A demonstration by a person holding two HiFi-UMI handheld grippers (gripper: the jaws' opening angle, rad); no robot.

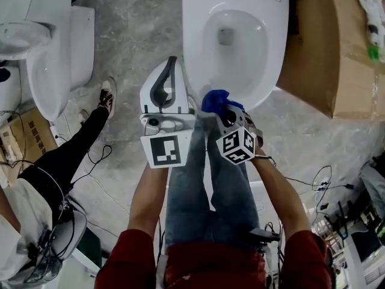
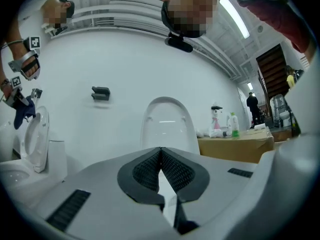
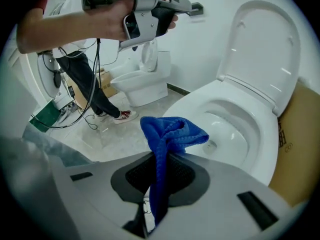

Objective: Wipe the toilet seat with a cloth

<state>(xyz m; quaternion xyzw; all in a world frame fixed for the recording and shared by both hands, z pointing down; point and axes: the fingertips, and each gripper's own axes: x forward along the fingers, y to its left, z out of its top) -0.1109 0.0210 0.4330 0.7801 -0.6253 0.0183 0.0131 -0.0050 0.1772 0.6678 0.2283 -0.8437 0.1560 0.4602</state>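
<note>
A white toilet stands ahead with its lid [image 3: 260,44] raised and its seat rim [image 1: 195,53] bare. A blue cloth [image 1: 215,100] bunches out over the rim's front edge; whether it touches the rim I cannot tell. My right gripper [image 1: 224,110] is shut on the cloth [image 3: 167,134], which sticks up from between the pads of the right gripper [image 3: 156,156]. Just left of the bowl, my left gripper [image 1: 171,65] is held upright and shut on nothing. In its own view the left gripper [image 2: 160,150] has its jaws pressed together, pointing at the lid [image 2: 165,124].
A second toilet [image 1: 54,59] stands at the left, with a person's black-trousered leg and shoe [image 1: 107,95] beside it. A cardboard box [image 1: 337,53] sits right of the toilet, carrying bottles [image 2: 232,126]. Cables [image 1: 319,179] trail over the concrete floor.
</note>
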